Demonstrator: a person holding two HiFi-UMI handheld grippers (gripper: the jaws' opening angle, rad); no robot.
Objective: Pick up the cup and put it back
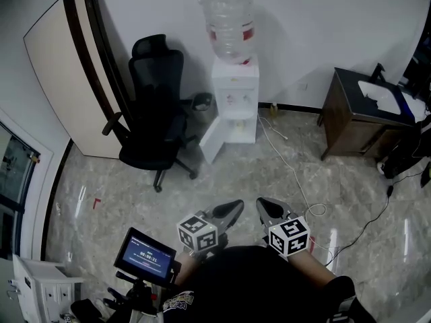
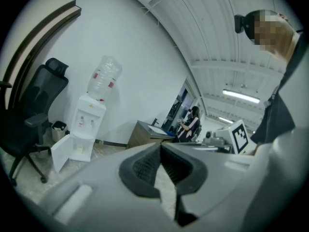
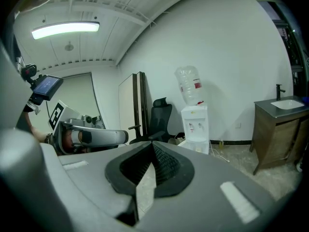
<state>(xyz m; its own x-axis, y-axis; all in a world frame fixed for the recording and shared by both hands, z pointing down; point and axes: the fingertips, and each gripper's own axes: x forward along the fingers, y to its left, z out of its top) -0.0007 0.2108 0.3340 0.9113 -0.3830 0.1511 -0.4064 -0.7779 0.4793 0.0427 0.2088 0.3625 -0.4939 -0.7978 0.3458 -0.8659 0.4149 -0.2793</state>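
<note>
Cup for the task cannot be told for certain in any view; a small pale object (image 2: 79,149) sits in the open lower compartment of a white water dispenser (image 1: 236,89), which is topped by a clear plastic bottle (image 1: 229,25) and stands against the white wall. A person holds the left gripper (image 1: 232,207) and the right gripper (image 1: 264,206) side by side above the grey marble-patterned floor (image 1: 236,180), well apart from the dispenser and pointing toward it. Each gripper's jaws are pressed together with nothing between them. A black office chair (image 1: 156,106) stands left of the dispenser, and a dark wooden cabinet with a white basin (image 1: 353,116) stands to its right.
</note>
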